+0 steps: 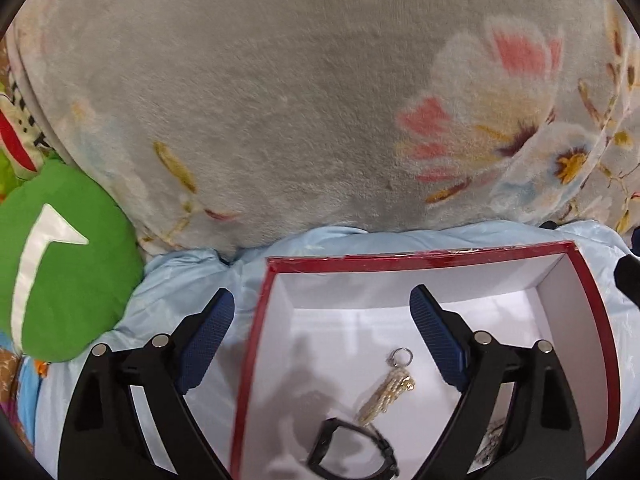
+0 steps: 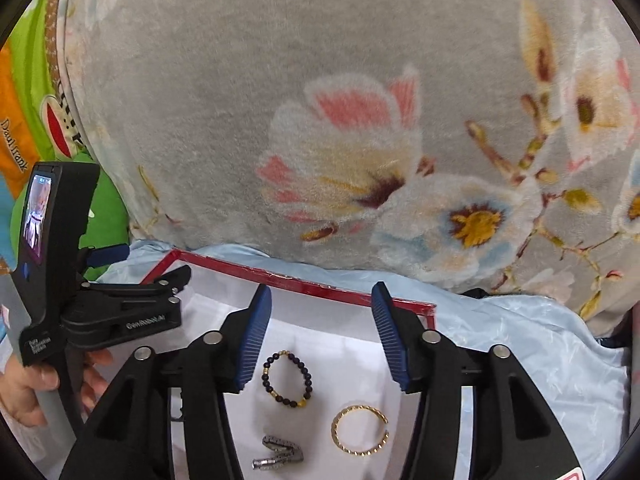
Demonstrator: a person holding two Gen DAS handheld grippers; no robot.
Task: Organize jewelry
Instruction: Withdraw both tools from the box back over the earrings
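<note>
Both hand-held grippers, left [image 1: 322,316] and right [image 2: 322,332], hang open and empty over the red-rimmed box [image 1: 420,258]. The beaded bracelet [image 2: 287,379] lies just below the right one's pads: lower straight, close gently.

The red-rimmed box [image 1: 596,320] is open at the top, so a claw can enter it from above. Its white floor has free room in the far part. In the near part lie a gold earring [image 1: 394,390] and a black band [image 1: 352,452] on the left side. A dark bead bracelet [image 2: 287,379], a gold bangle [image 2: 360,430] and a silver piece [image 2: 278,458] lie on the right side, with narrow gaps between them. The box walls block entry from the sides. Behind the box, the big grey flowered blanket [image 1: 280,100] rises like a wall and closes the far side. A green cushion [image 1: 60,260] stands at the left. The left claw [image 2: 176,280] occupies the left corner of the box, seen from the right wrist.
</note>
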